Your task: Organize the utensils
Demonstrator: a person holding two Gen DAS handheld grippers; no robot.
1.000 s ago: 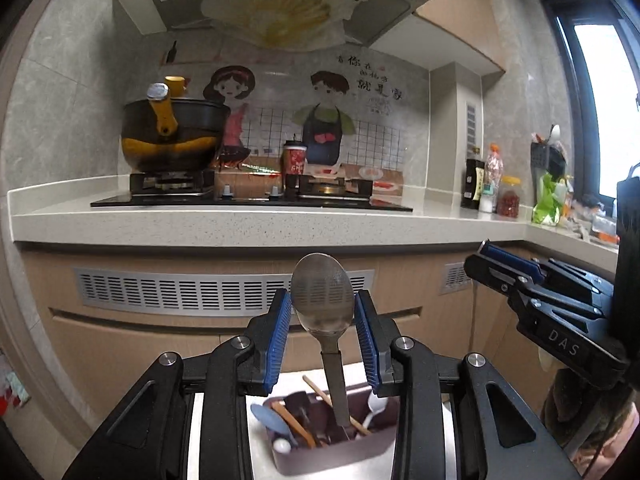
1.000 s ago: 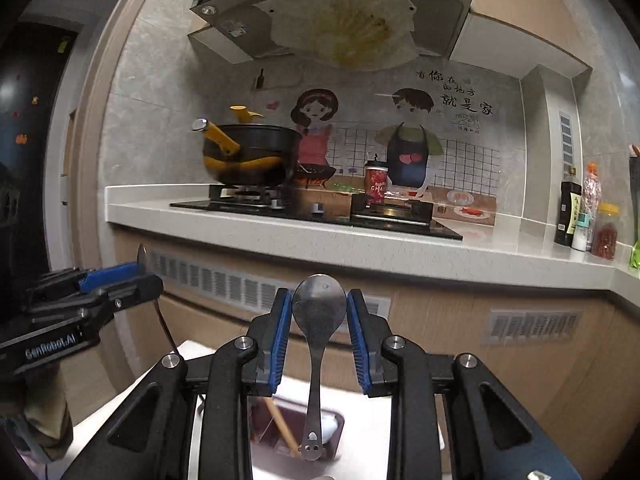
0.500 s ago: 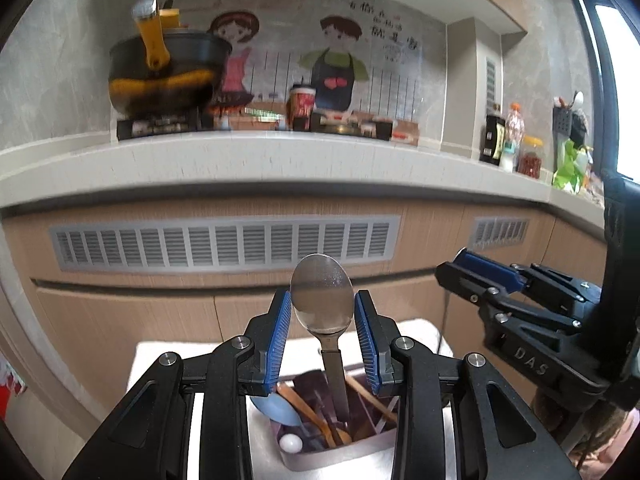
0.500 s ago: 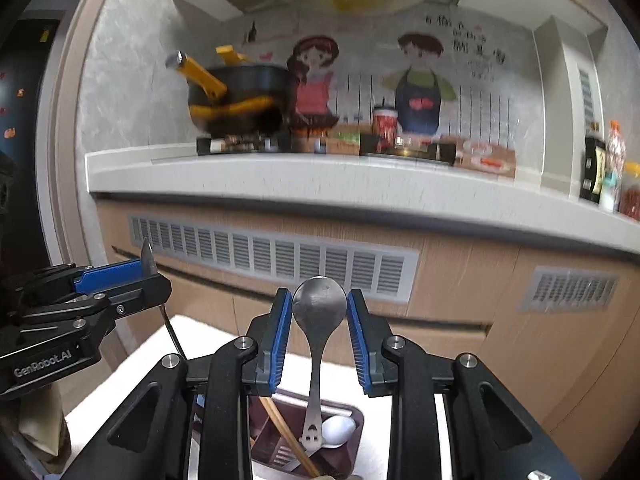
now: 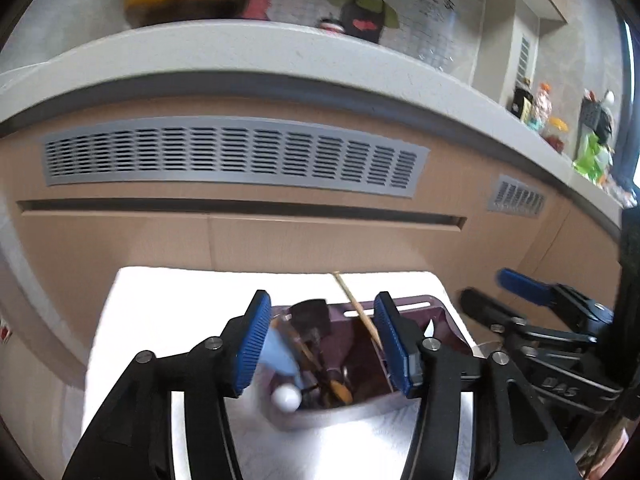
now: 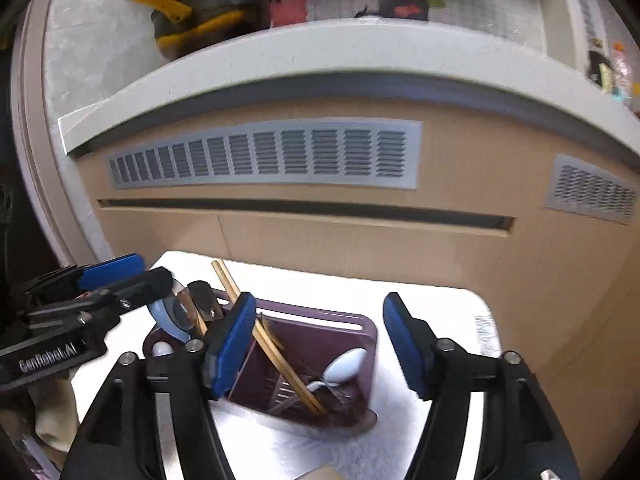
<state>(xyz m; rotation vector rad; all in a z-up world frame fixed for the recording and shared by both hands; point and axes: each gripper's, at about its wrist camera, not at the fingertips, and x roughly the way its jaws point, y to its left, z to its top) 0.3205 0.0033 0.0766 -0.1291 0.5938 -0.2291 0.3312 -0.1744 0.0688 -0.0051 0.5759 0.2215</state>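
Both of our tools stand apart with nothing between the pads: the left gripper (image 5: 320, 344) and the right gripper (image 6: 320, 346) have just been opening, and each frames only air above the purple utensil caddy (image 6: 362, 330). By our reckoning the drop is done, since neither gripper carries a spoon now and no utensil lies loose on the white table (image 6: 452, 308) where we can see it. Inside the caddy, the right-hand compartment holds a pair of wooden chopsticks (image 6: 276, 350) leaning against the divider, plus a white spoon (image 6: 344, 362) low in the corner; the left-hand compartment is crowded with a blue spoon (image 5: 280, 354), dark handles and a white ball-ended piece (image 5: 286, 398), all blurred, so we cannot tell which metal spoons landed where. What is left looks small: back out and check for stragglers outside our view. Room is tight sideways, because the two grippers sit near one another over the same caddy and the chopsticks stick up beside our right gripper's left pad. Beyond the caddy the table has bare surface up to its far edge, with the cabinet front (image 5: 320, 240) just behind it. Straight up looks like our cleanest exit.
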